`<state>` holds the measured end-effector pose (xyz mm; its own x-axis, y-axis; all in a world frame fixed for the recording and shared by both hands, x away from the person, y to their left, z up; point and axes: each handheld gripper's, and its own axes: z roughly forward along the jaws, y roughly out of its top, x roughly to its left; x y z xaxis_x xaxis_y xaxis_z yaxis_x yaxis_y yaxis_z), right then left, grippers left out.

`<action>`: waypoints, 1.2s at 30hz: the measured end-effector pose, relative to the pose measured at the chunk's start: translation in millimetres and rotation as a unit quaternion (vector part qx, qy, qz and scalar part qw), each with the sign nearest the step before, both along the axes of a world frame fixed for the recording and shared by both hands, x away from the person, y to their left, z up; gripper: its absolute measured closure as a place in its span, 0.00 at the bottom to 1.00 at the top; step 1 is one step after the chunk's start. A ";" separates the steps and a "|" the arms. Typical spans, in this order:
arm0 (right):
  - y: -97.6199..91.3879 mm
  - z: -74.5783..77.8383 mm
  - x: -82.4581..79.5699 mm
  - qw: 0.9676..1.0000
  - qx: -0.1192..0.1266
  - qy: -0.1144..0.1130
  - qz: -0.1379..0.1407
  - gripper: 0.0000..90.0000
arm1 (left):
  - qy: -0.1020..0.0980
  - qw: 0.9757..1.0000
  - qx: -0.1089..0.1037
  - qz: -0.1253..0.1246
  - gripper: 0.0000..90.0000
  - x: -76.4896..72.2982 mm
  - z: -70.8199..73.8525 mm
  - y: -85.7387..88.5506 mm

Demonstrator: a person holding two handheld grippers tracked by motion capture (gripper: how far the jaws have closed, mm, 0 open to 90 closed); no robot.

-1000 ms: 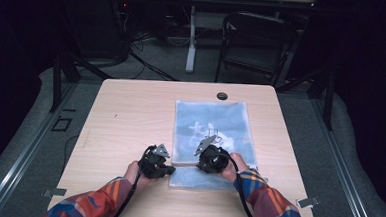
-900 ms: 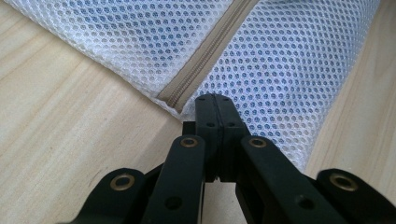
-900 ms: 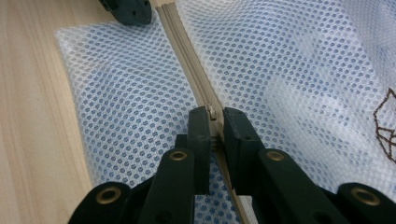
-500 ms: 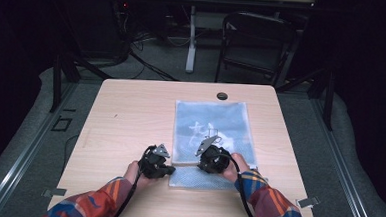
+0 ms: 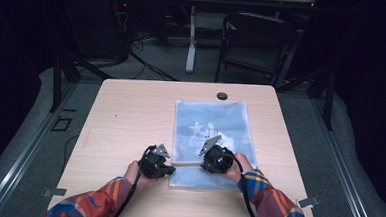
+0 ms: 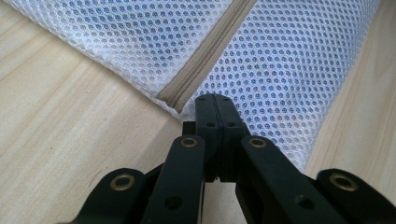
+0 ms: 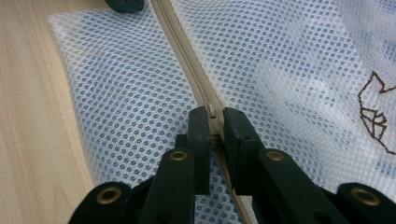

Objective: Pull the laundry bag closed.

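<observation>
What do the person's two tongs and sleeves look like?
Both tongs, left and right, are black, each carrying a grey three-cornered plate and a trailing black cable. Up close the jaws are flat black links with brass-coloured rivets. The sleeves are plaid: red, orange, blue.

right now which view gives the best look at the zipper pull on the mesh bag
The right gripper view: the zipper pull sits close up between the right gripper jaws, on the beige zipper. The left gripper view shows the zipper's end beside the shut left gripper, no pull. In the high view the mesh bag is too small to tell.
</observation>
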<state>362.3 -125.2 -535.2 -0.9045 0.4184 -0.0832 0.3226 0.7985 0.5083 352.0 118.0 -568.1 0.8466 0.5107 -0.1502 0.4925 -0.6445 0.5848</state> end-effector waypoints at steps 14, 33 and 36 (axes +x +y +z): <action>-6.3 1.8 -0.5 1.000 0.000 0.001 -0.002 0.91 | 0.000 1.000 0.001 0.000 1.00 -0.1 0.1 -0.1; -14.0 5.3 -1.5 1.000 -0.006 0.000 -0.005 0.91 | -0.001 1.000 0.000 0.000 1.00 -0.2 -0.1 -0.2; -14.6 5.2 -1.6 1.000 -0.004 0.000 -0.006 0.91 | 0.000 1.000 0.000 -0.001 1.00 -0.1 0.0 -0.1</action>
